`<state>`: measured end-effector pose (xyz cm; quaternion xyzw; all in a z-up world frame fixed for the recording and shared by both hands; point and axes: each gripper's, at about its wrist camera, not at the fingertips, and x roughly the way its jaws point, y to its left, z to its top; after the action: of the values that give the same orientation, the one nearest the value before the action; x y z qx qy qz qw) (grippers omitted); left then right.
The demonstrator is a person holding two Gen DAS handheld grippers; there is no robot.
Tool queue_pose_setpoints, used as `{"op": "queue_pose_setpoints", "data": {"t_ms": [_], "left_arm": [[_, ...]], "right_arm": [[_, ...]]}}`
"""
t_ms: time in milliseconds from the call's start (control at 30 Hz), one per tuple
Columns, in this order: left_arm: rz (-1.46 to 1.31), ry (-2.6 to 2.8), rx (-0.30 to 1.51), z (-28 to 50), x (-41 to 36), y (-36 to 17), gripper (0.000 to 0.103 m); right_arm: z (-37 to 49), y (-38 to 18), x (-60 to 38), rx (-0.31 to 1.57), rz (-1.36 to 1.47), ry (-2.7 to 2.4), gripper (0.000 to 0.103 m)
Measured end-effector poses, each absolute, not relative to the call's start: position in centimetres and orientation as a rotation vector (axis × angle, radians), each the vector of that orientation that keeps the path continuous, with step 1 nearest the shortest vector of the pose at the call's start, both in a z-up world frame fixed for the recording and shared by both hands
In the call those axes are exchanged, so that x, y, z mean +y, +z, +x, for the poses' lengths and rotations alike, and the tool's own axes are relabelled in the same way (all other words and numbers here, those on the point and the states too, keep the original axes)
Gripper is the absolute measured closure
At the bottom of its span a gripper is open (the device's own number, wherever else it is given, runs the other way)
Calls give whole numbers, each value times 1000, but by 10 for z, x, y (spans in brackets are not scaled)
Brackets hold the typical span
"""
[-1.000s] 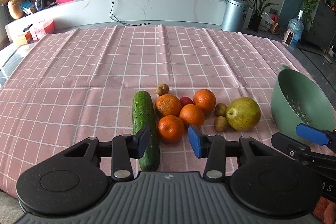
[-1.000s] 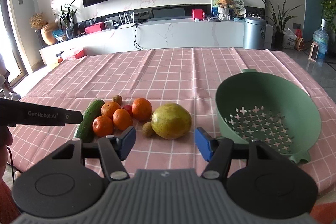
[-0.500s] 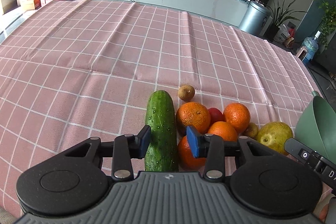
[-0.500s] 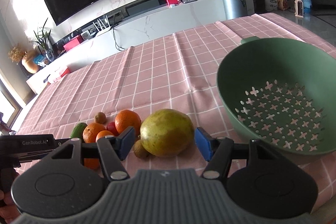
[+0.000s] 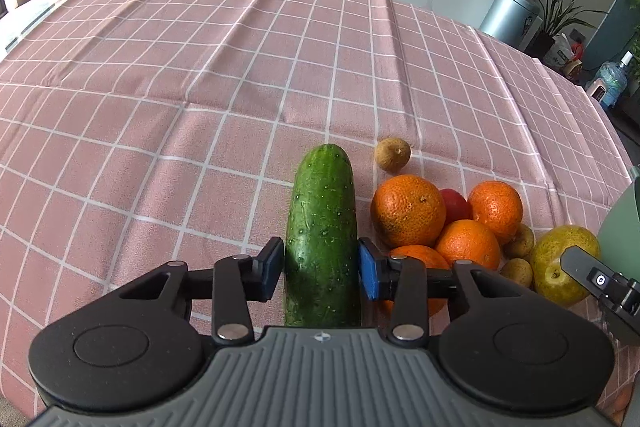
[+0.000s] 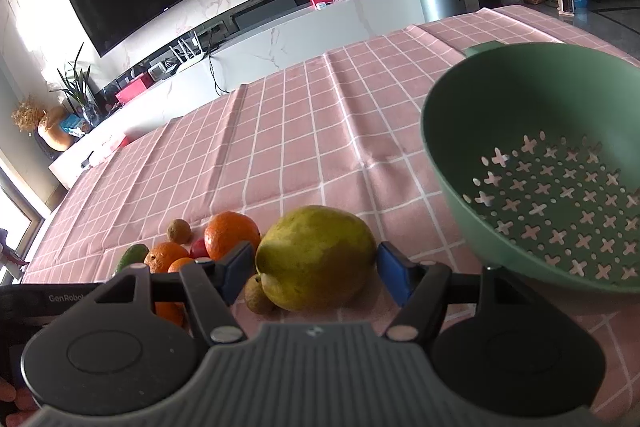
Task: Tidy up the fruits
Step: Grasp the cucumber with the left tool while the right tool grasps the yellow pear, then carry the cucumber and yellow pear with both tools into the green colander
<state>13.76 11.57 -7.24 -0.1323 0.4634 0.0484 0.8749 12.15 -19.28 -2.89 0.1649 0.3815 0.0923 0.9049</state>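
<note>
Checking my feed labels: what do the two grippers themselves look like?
Both match: ribbed grey body, two round black discs, black linkage arms with silver pivot pins, blue pads. Left gripper; right gripper. The left's side, seen from the right wrist view, reads "GenRobot". No cables or sleeves visible.

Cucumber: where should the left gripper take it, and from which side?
Grip the cucumber across its width at the near part, coming from its near end along its length. It lies flat, pointing away, with bare tablecloth on its left; oranges crowd its right. The left gripper already straddles it there, pads at its flanks.
</note>
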Motion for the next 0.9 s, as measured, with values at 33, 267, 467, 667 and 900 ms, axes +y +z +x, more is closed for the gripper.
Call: {"op": "queue_pose_setpoints", "data": {"t_ms": [33, 267, 467, 667, 900], "left_arm": [[-263, 100, 966, 138, 114, -73, 58], [-244, 92, 958, 137, 111, -73, 61], [-231, 95, 938, 134, 110, -72, 61], [-251, 115, 883, 125, 115, -61, 61], [-240, 128, 838, 105, 114, -43, 61]], "right_arm": [[123, -30, -193, 788, 342, 191, 37], [125, -33, -188, 787, 325, 203, 37], [122, -31, -187, 784, 297, 210, 38], [116, -27, -188, 798, 290, 215, 39], [99, -15, -195, 781, 302, 237, 39]]}}
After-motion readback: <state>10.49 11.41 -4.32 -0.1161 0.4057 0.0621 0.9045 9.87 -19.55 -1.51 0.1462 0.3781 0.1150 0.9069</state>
